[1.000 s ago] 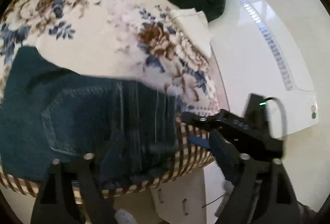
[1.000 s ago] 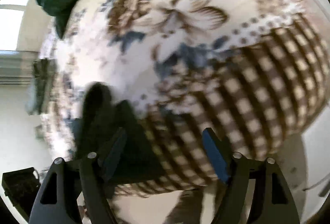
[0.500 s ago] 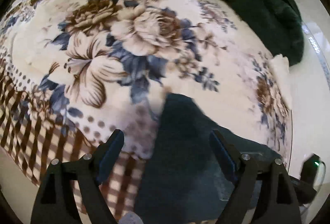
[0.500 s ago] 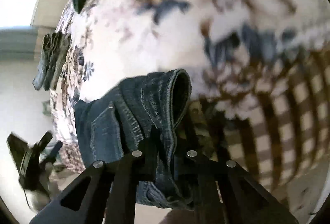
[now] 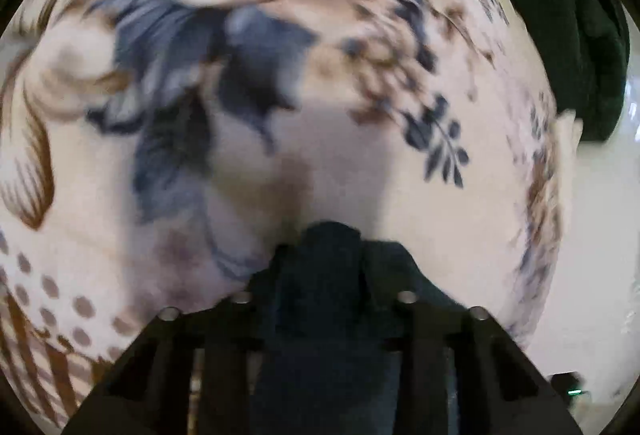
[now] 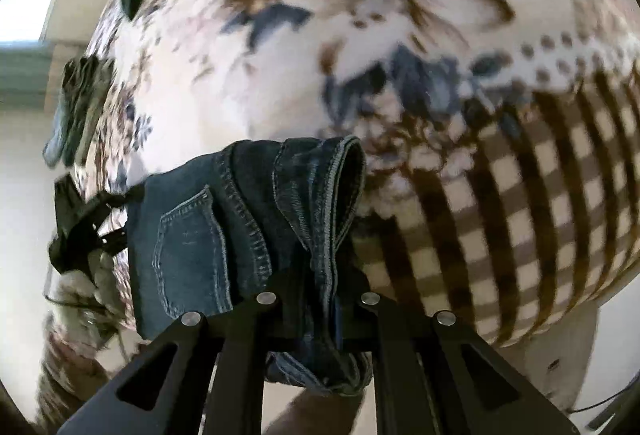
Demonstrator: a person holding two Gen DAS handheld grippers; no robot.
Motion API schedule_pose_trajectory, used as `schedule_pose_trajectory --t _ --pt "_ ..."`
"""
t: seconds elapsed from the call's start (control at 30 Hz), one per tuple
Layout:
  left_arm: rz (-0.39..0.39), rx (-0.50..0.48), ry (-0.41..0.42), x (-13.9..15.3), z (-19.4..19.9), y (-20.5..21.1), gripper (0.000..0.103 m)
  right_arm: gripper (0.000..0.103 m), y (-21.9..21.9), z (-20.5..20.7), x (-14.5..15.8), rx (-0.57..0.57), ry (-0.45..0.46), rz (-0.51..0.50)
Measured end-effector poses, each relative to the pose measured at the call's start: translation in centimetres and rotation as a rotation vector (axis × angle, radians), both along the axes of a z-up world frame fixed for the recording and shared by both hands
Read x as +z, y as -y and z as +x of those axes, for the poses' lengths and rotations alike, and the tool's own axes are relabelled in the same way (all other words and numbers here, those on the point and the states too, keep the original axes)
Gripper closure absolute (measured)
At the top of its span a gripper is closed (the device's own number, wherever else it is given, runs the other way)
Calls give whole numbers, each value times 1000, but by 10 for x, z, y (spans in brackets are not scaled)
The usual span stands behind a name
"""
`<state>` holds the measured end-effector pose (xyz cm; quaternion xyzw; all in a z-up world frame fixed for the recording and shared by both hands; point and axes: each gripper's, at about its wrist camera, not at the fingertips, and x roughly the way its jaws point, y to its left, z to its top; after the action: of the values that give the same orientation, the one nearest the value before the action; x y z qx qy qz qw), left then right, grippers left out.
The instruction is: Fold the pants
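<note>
Dark blue jeans [image 6: 208,235] hang stretched between my two grippers over a floral bed blanket [image 6: 320,35]. My right gripper [image 6: 320,299] is shut on the waistband, with a back pocket showing to its left. My left gripper [image 5: 324,275] is shut on a bunched dark fold of the jeans [image 5: 328,335]; it also shows in the right wrist view [image 6: 84,231] at the jeans' far edge. The left wrist view is blurred.
The blanket [image 5: 360,155] has a brown checked border [image 6: 540,215]. A dark green garment [image 5: 568,15] lies at the far corner. A stack of folded clothes [image 6: 76,107] sits at the far side. Pale floor [image 5: 592,255] lies beyond the bed.
Both grippers closed on the jeans; the left was open half a second ago. The jeans lifted and moved over the blanket, and both views swung closer to the floral pattern.
</note>
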<state>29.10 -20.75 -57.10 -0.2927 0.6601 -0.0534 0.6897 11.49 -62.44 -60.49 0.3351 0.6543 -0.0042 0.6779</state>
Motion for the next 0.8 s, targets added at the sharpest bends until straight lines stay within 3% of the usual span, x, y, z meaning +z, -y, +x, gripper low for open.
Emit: schedule_pose_trajectory --t 0.07,0.17,0.23,0.27,0.3,0.4,0.5,0.57,0.6,0.63,0.8 --pt "-60 53 -10 -1 -4 -16 75 89 0 1 -8 1 -16 -3" --pt "-67 18 -6 13 -12 -19 70 73 -2 3 -11 1 -51 -14" --pt "-35 -2 15 34 -22 -20 56 61 8 -6 -9 -67 -65 81" --pt "-25 -7 28 41 -26 -22 40 57 14 -14 -7 -108 -66 134" --pt "-6 -21 50 52 -34 -21 31 52 19 -22 -6 -136 -63 174" --pt "50 -71 92 72 -53 -15 30 51 21 -40 -1 -167 -50 244" --pt "96 -107 88 71 -71 -9 30 51 12 -51 -7 -181 -91 257" --pt "111 -121 68 65 -80 -4 30 56 4 -52 -11 -169 -91 201" --pt "112 -127 53 61 -85 -1 30 79 -1 -51 -8 -157 -91 144" --pt "107 -131 36 57 -89 -1 30 89 -5 -50 -3 -144 -87 110" --pt "62 -146 -13 45 -106 -1 27 92 -12 -52 66 -120 38 39"
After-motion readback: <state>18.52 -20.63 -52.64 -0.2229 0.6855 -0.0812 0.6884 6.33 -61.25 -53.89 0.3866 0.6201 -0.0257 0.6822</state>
